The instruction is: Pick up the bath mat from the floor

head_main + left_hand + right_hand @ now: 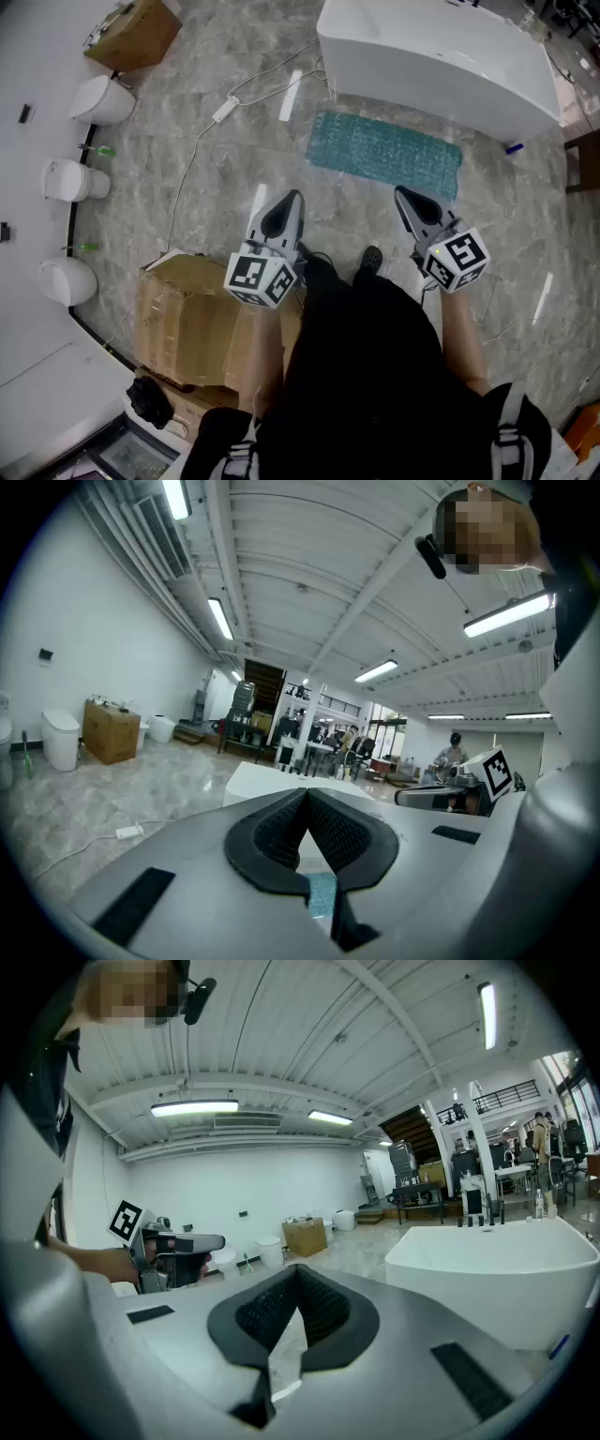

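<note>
A teal bath mat (pixel 385 153) lies flat on the grey marble floor in front of a white bathtub (pixel 441 61). My left gripper (pixel 292 199) hangs shut and empty, a little short of the mat's left end. In the left gripper view its jaw tips (pixel 307 794) meet, and a sliver of the mat (pixel 322 894) shows below them. On the right, my other gripper (pixel 400 194) is shut too, holding nothing, just short of the mat's near edge; its tips (pixel 298 1269) touch in the right gripper view.
A crumpled cardboard box (pixel 192 319) sits at my left foot. Along the left wall stand white toilets (pixel 75 180) and another cardboard box (pixel 134 34). A white cable with an adapter (pixel 225 109) trails across the floor left of the mat.
</note>
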